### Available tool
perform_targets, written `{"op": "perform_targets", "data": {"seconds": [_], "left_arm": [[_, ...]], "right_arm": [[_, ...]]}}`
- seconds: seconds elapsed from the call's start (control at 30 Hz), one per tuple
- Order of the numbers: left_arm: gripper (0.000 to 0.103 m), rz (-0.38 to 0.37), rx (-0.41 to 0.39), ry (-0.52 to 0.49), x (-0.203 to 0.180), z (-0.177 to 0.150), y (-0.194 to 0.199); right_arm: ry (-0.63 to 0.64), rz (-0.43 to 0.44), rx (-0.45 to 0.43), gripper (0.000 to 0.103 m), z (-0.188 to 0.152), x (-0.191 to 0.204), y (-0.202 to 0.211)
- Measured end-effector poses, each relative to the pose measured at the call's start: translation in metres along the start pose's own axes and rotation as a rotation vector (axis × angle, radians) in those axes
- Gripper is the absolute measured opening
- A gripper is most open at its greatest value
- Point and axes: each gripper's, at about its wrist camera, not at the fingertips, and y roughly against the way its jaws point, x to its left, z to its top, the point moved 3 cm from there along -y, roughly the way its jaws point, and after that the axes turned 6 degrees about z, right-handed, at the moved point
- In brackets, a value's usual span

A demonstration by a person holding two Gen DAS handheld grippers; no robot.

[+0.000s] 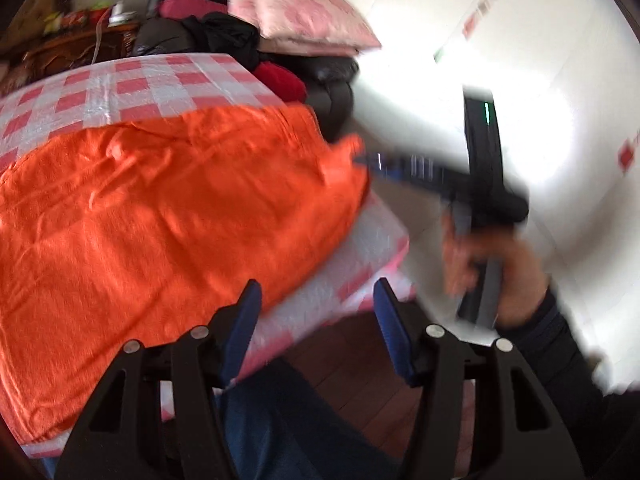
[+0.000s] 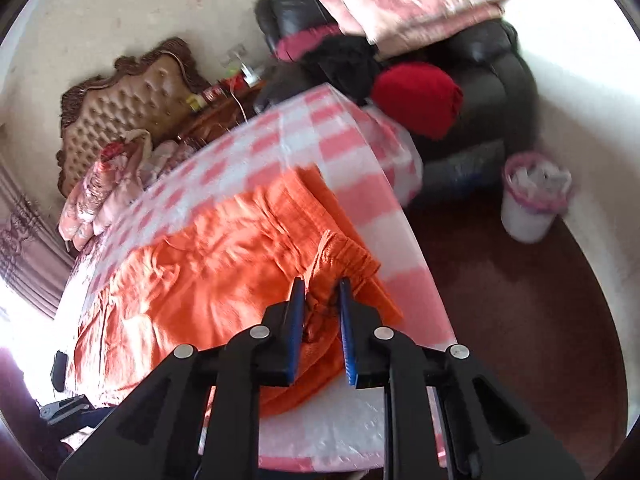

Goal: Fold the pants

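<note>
The right hand-held gripper (image 2: 322, 286) tilts down and pinches a bunched edge of the orange pants (image 2: 208, 264). The left hand-held gripper (image 1: 318, 288) tilts down too, spread wide, holding nothing. The pants lie on the checked table (image 1: 140, 80).

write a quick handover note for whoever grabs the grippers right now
Right gripper: shut on a bunched edge of the orange pants, at the corner by the table's near edge.
Left gripper: open, empty, over the table edge beside the pants.
Pants: spread, wrinkled, on the checkered cloth.
Done: right corner gripped.
Left: grip with the left, then fold; no finished fold visible yet.
</note>
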Motion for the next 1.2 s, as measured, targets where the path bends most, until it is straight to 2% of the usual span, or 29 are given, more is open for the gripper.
{"op": "perform_targets", "data": {"seconds": [0.03,0.07,0.13,0.23,0.3,0.37,0.43,0.5,0.57,0.6,0.63,0.67,0.73,0.77,0.83,0.87,0.9,1.0,1.07,1.1,1.13,1.2], "left_arm": [[0.04,0.004,-0.006,0.038,0.006,0.014,-0.002],[0.032,0.018,-0.012,0.055,0.009,0.034,-0.007],[0.03,0.024,-0.005,0.036,0.008,0.068,-0.028],[0.026,0.009,0.073,-0.031,-0.004,0.116,-0.093],[0.019,0.038,0.143,-0.064,-0.006,0.139,-0.146],[0.018,0.083,0.185,-0.041,0.001,0.156,-0.183],[0.018,0.058,0.184,-0.006,0.005,0.168,-0.198],[0.018,0.058,0.186,-0.015,0.001,0.17,-0.201],[0.023,0.042,0.149,0.014,0.0,0.167,-0.183],[0.026,-0.009,0.09,0.043,0.0,0.162,-0.16],[0.035,-0.041,0.035,0.064,0.003,0.158,-0.139],[0.047,-0.034,-0.043,0.084,0.01,0.151,-0.11],[0.062,0.047,-0.174,0.096,0.033,0.126,-0.061],[0.065,0.127,-0.246,0.097,0.051,0.108,-0.034],[0.064,0.299,-0.281,0.125,0.09,0.07,0.004],[0.062,0.398,-0.274,0.171,0.119,0.043,0.03],[0.06,0.475,-0.267,0.213,0.142,0.019,0.054],[0.056,0.598,-0.298,0.327,0.198,-0.047,0.13],[0.046,0.706,-0.327,0.408,0.231,-0.095,0.18],[0.045,0.731,-0.344,0.462,0.245,-0.117,0.201],[0.044,0.744,-0.359,0.509,0.254,-0.134,0.217],[0.044,0.745,-0.411,0.627,0.277,-0.174,0.255]], "right_arm": [[0.011,-0.055,0.03,0.017,-0.004,-0.001,-0.007],[0.007,-0.084,0.05,0.018,-0.009,-0.004,-0.011],[0.004,-0.095,0.028,0.019,-0.016,-0.003,-0.008],[0.003,-0.113,0.014,0.019,-0.02,-0.002,-0.008],[-0.012,-0.116,0.003,0.019,-0.022,-0.004,-0.009],[-0.044,-0.101,0.004,0.019,-0.023,-0.008,-0.009],[-0.076,-0.088,0.006,0.019,-0.022,-0.012,-0.01],[-0.064,-0.101,0.006,0.019,-0.022,-0.011,-0.012],[-0.057,-0.117,0.011,0.019,-0.021,-0.008,-0.012],[-0.053,-0.123,0.011,0.019,-0.021,-0.007,-0.013],[-0.05,-0.126,0.009,0.019,-0.02,-0.007,-0.013],[-0.05,-0.127,0.007,0.019,-0.02,-0.007,-0.013],[-0.058,-0.129,0.005,0.019,-0.02,-0.006,-0.012],[-0.058,-0.129,0.003,0.021,-0.02,-0.006,-0.01],[-0.068,-0.133,0.009,0.03,-0.021,-0.006,-0.003],[-0.085,-0.152,0.005,0.036,-0.02,-0.007,0.005],[-0.098,-0.198,-0.028,0.038,-0.019,-0.007,0.021],[-0.009,-0.315,-0.113,0.039,-0.015,0.019,0.057],[0.098,-0.267,-0.105,0.039,-0.01,0.057,0.056],[0.163,-0.219,-0.093,0.039,-0.007,0.083,0.047],[0.245,-0.172,-0.069,0.039,-0.005,0.117,0.029],[0.321,-0.12,-0.033,0.039,-0.003,0.163,-0.002]]}}
